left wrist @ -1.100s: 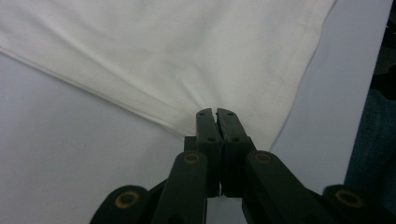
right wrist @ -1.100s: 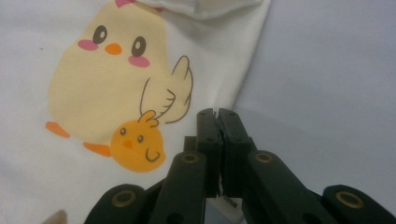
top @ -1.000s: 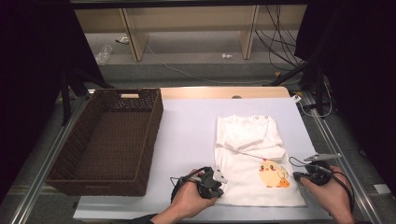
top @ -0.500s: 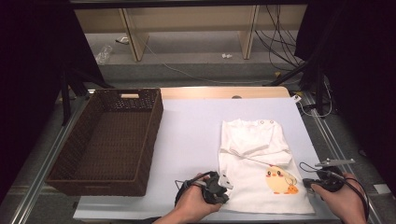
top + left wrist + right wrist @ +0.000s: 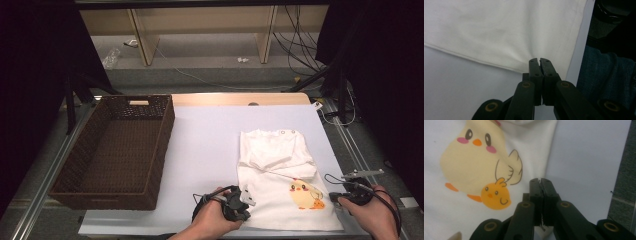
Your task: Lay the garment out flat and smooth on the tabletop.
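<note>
So I've got both bottom corners of the white shirt (image 5: 280, 190) pinched: left gripper (image 5: 540, 60) clamped on the near hem, right gripper (image 5: 540, 180) clamped on the edge beside the chick print (image 5: 477, 167). The shirt lies on the white mat, right of the wicker basket (image 5: 115, 150), top already folded down. I reckon more folding's left, then the basket. No readable text anywhere, just the print.
</note>
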